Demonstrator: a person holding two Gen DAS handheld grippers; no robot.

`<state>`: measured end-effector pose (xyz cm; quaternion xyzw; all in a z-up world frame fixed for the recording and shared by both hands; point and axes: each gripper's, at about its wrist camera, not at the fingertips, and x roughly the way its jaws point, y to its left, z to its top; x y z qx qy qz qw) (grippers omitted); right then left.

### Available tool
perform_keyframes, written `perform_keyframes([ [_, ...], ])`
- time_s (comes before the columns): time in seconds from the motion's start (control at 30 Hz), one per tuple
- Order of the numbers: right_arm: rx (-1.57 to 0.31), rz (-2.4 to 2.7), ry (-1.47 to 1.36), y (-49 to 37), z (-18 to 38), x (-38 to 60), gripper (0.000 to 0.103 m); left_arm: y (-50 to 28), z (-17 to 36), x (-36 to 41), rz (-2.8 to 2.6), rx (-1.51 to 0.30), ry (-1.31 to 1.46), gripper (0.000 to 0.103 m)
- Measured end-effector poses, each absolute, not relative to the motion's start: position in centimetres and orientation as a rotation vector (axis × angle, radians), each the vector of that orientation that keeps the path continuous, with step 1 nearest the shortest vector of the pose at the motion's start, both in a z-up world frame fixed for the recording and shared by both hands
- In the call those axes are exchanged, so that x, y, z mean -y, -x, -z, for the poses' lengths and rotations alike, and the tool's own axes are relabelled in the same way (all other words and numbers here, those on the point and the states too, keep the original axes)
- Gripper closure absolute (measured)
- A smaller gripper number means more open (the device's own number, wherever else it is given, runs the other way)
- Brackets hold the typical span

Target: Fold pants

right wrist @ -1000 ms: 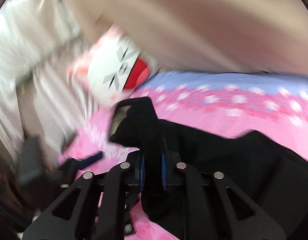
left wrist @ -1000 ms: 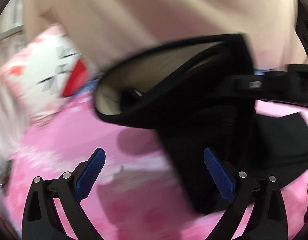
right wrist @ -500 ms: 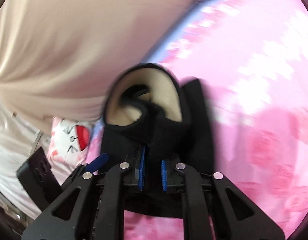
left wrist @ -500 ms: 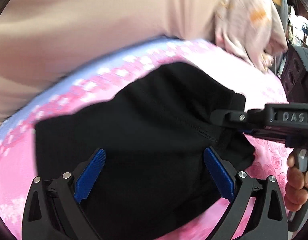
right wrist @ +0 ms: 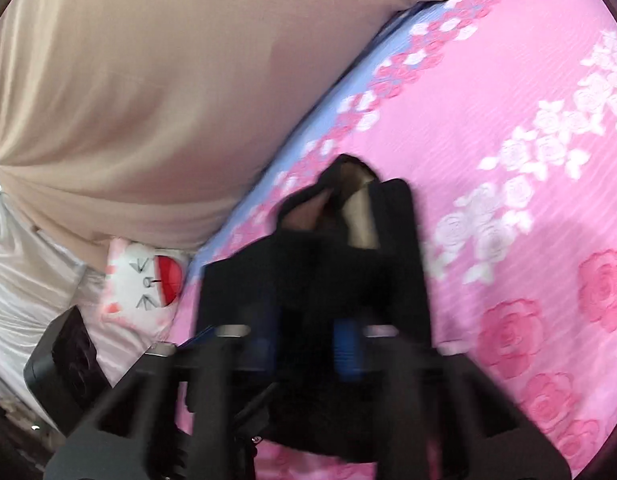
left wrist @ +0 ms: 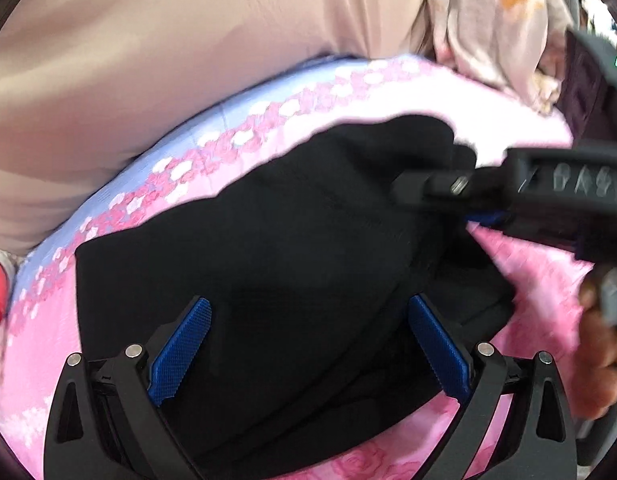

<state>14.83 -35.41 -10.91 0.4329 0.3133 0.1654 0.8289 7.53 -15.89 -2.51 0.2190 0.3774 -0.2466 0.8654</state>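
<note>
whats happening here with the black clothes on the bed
A person is folding black pants on a pink floral bedsheet with two handheld grippers. The right gripper has its jaws clamped on a bunched edge of the fabric. The left gripper is over the pants with its jaws open, gripping nothing.

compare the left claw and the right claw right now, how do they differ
The left claw is spread wide, its blue pads apart with nothing pinched; the right claw is shut on the black pants. The left claw hangs over the middle of the pants; the right claw holds their edge. Both are black with blue pads, over the pink bedspread.
</note>
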Motion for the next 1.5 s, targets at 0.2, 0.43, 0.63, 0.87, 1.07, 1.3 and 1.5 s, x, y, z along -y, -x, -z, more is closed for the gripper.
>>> perform_keyframes([
  [0.2,-0.664,-0.26,-0.867,-10.5,12.6,37.0,0.09,-6.1,2.2,13.8,0.584,-0.799,-0.408,0.006],
  [0.43,-0.707,-0.26,-0.752,-10.1,11.4,36.9,0.08,-7.0,3.5,13.8,0.523,-0.849,-0.386,0.005],
  [0.63,-0.635,0.006,-0.472,-6.3,7.7,38.4,0.044,-7.0,3.5,13.5,0.5,-0.857,-0.381,0.005],
  [0.87,-0.671,-0.102,-0.466,-9.5,7.0,39.4,0.044,-6.8,3.4,13.2,0.483,-0.857,-0.37,0.005],
  [1.07,-0.778,-0.212,-0.447,-12.4,8.6,36.2,0.079,-6.8,3.4,10.0,0.441,-0.861,-0.384,0.005],
  [1.3,-0.778,-0.167,-0.407,-8.8,7.3,36.3,0.09,-6.9,3.9,7.3,0.404,-0.862,-0.421,0.005],
  [1.5,-0.804,-0.13,-0.538,-8.0,9.6,39.9,0.089,-6.0,2.4,6.6,0.418,-0.844,-0.417,0.006],
])
